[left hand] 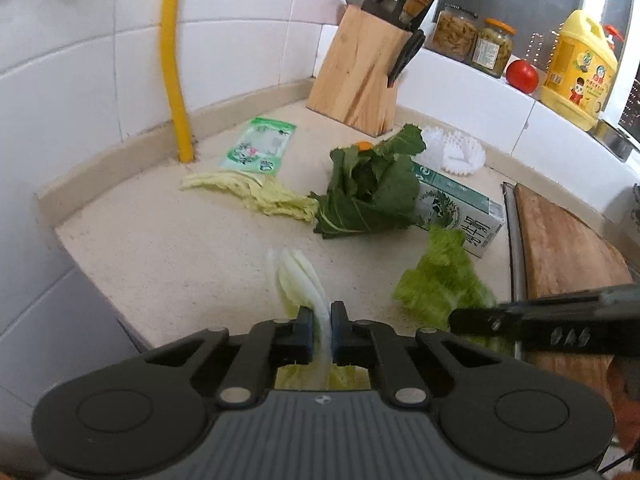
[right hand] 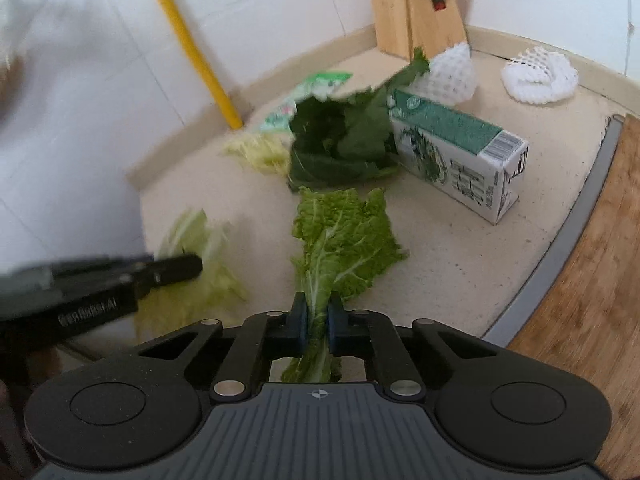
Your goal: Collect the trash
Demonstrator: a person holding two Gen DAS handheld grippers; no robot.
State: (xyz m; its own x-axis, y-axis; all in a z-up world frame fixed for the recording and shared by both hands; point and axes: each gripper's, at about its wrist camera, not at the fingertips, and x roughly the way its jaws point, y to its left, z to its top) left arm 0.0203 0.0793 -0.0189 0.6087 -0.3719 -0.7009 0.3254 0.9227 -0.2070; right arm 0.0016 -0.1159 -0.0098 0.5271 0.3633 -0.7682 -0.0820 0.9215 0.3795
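My left gripper (left hand: 321, 320) is shut on a pale white cabbage stalk (left hand: 300, 276) and holds it over the beige counter. My right gripper (right hand: 318, 316) is shut on a bright green lettuce leaf (right hand: 344, 232), which also shows in the left wrist view (left hand: 444, 280). More trash lies on the counter: a dark green leaf bunch (left hand: 372, 188), a yellowish leaf (left hand: 256, 194), a green plastic packet (left hand: 260, 144), a milk carton (right hand: 460, 152) and white foam nets (right hand: 540, 74).
A wooden knife block (left hand: 360, 68) stands in the back corner beside a yellow pipe (left hand: 172, 60). A wooden cutting board (right hand: 592, 280) lies to the right. Jars (left hand: 472, 40), a tomato (left hand: 522, 76) and a yellow detergent bottle (left hand: 580, 72) sit on the sill.
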